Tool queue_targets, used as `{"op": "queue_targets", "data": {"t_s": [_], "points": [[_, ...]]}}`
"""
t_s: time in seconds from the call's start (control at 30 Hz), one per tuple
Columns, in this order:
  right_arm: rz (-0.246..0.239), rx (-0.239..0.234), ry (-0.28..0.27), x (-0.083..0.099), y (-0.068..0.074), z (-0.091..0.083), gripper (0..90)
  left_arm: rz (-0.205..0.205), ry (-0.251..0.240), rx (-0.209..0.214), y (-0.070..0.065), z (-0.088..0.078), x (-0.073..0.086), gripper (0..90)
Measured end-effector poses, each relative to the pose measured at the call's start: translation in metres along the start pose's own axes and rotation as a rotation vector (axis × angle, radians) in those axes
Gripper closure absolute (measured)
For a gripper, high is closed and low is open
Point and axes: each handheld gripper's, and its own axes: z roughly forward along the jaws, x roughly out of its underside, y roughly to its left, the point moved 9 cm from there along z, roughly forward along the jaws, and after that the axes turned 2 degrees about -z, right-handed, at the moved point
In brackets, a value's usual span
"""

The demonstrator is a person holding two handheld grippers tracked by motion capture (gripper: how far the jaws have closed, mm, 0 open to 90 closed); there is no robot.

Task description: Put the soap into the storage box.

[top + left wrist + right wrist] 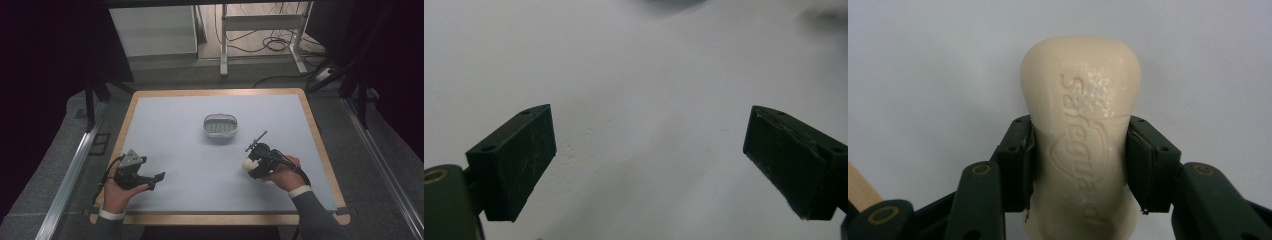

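The tabletop (200, 165) in front of you is a pale blue-grey sheet with a light wooden border, and grey floor and dark cables lie behind it. Your right gripper (1079, 165) pinches a bar of soap (1082, 135) near the right front part of that sheet; the jaws press on its two long sides, about halfway along the bar. In the right gripper view the soap's long axis runs straight out along the jaws, and its rounded far end points away from your hand. In the high view the soap (248, 163) shows as a pale lump at the gripper's left end, pointing toward the middle of the tabletop. The bar is cream-coloured and waisted, with a raised brand word and a shield moulded along its face, and a patch of small bumps near the far end. A small oval dish (219, 126) with a slatted insert stands farther back near the centre, well apart from the soap, with bare sheet between them. Your left gripper (155, 178) rests at the left front, its jaws spread wide over bare sheet.
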Motion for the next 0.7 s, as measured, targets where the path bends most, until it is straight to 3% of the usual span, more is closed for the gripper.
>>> {"op": "queue_targets", "data": {"t_s": [0.7], "points": [[-0.038, 0.007, -0.074, -0.031, -0.013, -0.01, 49.4, 0.014, 0.01, 0.0, -0.001, 0.001, 0.002, 7.8]]}}
